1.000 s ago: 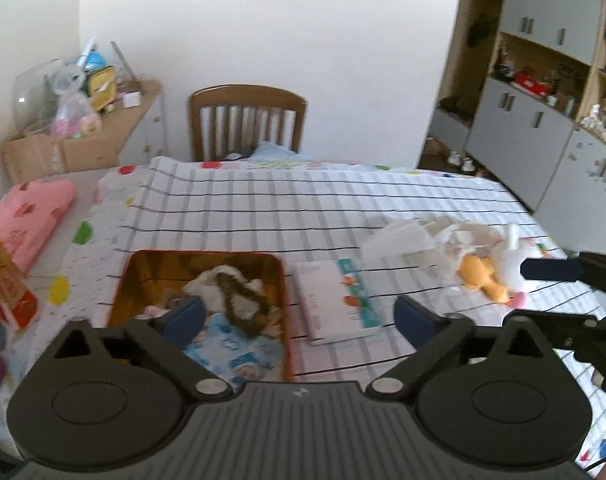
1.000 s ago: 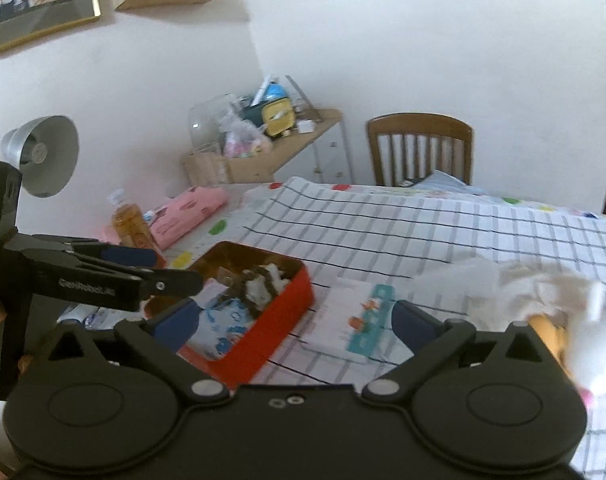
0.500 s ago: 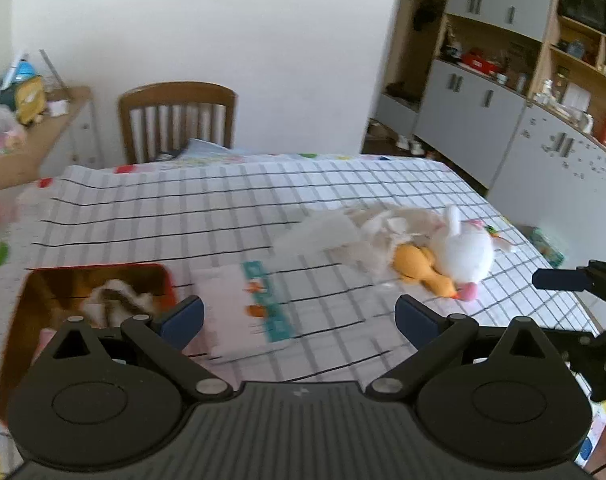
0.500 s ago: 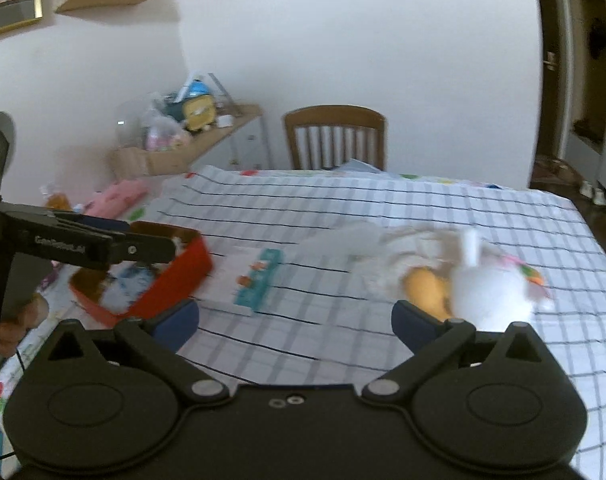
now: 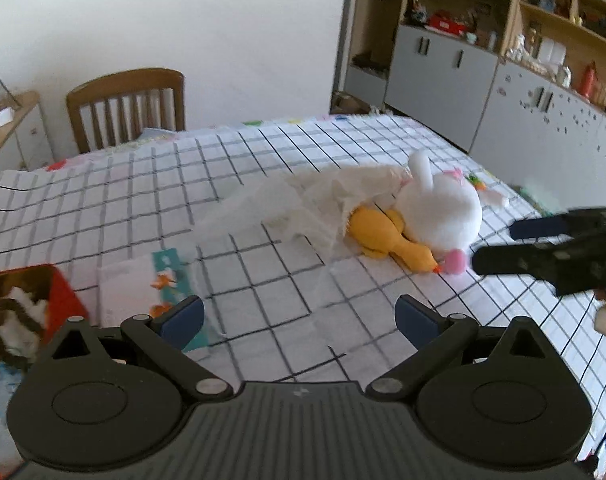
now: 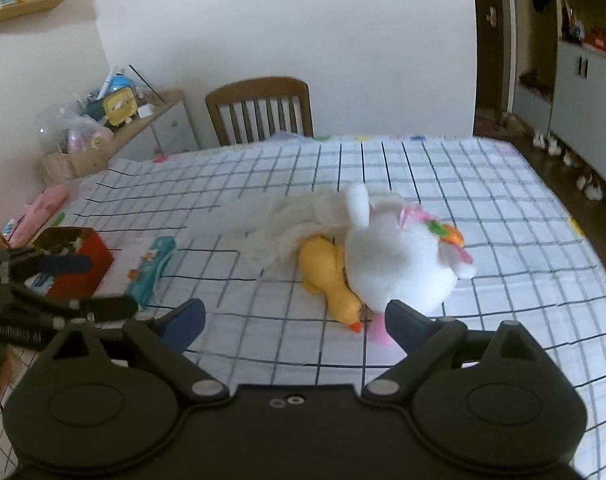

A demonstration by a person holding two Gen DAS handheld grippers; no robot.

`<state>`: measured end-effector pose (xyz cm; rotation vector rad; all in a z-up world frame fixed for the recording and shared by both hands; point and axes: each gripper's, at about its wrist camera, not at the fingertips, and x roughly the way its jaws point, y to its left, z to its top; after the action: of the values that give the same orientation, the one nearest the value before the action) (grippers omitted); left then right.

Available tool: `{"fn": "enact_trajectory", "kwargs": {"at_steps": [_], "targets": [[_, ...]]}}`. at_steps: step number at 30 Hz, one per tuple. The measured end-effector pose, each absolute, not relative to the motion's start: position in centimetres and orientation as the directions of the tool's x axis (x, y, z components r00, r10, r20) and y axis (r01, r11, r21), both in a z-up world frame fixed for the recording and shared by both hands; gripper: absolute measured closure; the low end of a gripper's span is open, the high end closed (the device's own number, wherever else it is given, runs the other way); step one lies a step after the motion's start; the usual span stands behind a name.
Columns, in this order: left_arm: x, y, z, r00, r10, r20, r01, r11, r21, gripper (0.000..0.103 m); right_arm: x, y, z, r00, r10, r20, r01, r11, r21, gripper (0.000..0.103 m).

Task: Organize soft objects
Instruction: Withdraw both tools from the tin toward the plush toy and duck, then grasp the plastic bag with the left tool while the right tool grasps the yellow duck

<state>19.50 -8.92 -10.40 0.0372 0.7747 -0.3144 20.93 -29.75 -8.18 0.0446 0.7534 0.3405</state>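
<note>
Checked cloth (image 5: 231, 184) (image 6: 483, 208) covers the whole table, white with dark grid lines, and everything of the task lies on it. Behind the far edge stands a wooden chair (image 5: 125, 106) (image 6: 259, 110).

Next in size is the white plush rabbit (image 5: 439, 212) (image 6: 395, 268), lying on its side toward the right half of the table, one ear up, with a pink and orange trim at its neck. A crumpled white gauze cloth (image 5: 323, 200) (image 6: 291, 224) spreads out to its left, touching it and partly draped over the yellow plush duck (image 5: 379, 236) (image 6: 327, 276), which lies pressed against the rabbit's front, its orange beak toward the cameras.

Well to the left sits a red box (image 5: 63, 300) (image 6: 87, 256) with soft items already in it, and just beside it a flat white tissue pack (image 5: 143, 284) (image 6: 147, 264) with a teal band.

The left gripper (image 5: 299, 320) hangs above the cloth with its jaws spread wide and nothing between them, near the tissue pack. The right gripper (image 6: 295, 320) is likewise wide open and empty, low over the table, its right fingertip (image 6: 403, 320) right in front of the rabbit's pink end; whether it touches cannot be told.
</note>
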Motion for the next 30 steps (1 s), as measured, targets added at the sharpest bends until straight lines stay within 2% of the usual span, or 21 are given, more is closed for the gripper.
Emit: {"fn": "enact_trajectory", "kwargs": {"at_steps": [7, 22, 27, 30], "targets": [[20.8, -11.6, -12.9, 0.619, -0.298, -0.727, 0.356, 0.931, -0.078, 0.001, 24.8, -29.2, -10.9, 0.608, 0.345, -0.715, -0.294, 0.935, 0.201, 0.024], [23.5, -13.9, -16.8, 0.55, -0.303, -0.778, 0.415, 0.908, -0.059, 0.001, 28.1, -28.5, -14.6, 0.568, 0.294, -0.769, -0.271, 0.949, 0.163, 0.028], [23.8, -14.7, -17.5, 0.542, -0.301, -0.784, 0.441, 0.897, -0.039, 0.001, 28.8, -28.2, -14.8, 0.589, 0.259, -0.765, -0.251, 0.959, 0.132, 0.038], [23.8, -15.1, -17.9, 0.542, -0.298, -0.786, 0.446, 0.895, -0.032, 0.002, 29.1, -27.7, -15.0, 0.596, 0.228, -0.77, -0.243, 0.965, 0.097, 0.049]]}}
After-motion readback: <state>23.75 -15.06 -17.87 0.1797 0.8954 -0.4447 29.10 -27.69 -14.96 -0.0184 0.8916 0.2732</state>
